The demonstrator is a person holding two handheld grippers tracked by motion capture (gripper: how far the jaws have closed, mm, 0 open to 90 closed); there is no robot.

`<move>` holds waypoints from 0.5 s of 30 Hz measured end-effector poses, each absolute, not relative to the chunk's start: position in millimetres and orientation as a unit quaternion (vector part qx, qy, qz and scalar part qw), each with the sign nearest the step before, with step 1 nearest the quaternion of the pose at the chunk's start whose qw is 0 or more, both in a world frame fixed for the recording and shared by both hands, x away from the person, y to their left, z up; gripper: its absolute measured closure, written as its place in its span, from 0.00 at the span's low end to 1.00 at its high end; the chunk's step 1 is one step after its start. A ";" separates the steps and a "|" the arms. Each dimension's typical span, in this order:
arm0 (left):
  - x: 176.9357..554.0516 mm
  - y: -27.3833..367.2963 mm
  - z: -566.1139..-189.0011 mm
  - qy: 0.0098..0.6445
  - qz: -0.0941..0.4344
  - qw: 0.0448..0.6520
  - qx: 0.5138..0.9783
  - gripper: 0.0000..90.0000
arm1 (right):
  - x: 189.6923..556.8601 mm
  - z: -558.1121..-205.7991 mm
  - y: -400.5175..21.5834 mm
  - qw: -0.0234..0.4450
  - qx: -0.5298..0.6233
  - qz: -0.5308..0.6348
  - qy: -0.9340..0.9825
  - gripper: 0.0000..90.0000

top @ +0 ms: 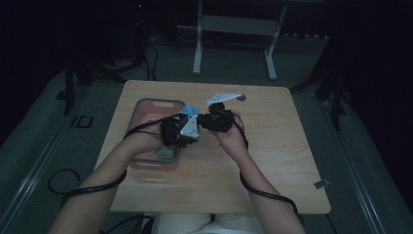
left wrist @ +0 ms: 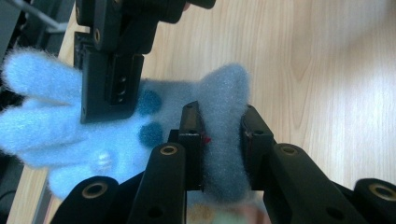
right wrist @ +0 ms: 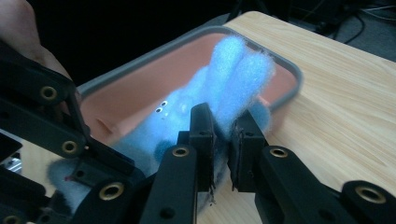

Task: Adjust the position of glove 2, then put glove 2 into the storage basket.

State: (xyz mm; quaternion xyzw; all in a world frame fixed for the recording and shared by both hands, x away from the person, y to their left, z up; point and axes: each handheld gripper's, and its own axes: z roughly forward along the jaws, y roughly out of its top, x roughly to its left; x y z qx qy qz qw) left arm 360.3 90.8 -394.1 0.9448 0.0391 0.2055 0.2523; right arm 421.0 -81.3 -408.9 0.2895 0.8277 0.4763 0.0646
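Observation:
A fuzzy light-blue glove hangs above the wooden table, held between both grippers. My left gripper is shut on one thick lobe of the glove, whose fingers spread to the left. My right gripper is shut on the glove near the base of its upright fingers. In the left gripper view the right gripper clamps the glove from above. In the high view the left gripper and right gripper meet over the right edge of the tray.
A pink tray with a grey rim lies on the table's left half, with a small pale thing at its near end. A small grey tag sits by the table's right front corner. Cables trail from both forearms.

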 end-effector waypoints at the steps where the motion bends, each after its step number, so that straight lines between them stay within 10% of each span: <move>1: 360.6 95.0 -394.1 0.040 0.207 0.250 0.945 0.83 | 421.7 -408.6 -76.4 0.064 0.286 0.477 0.829 0.91; 15: 361.0 140.4 -410.5 0.066 0.193 0.227 0.952 0.83 | 428.5 -427.5 -24.0 0.036 0.278 0.472 0.836 0.91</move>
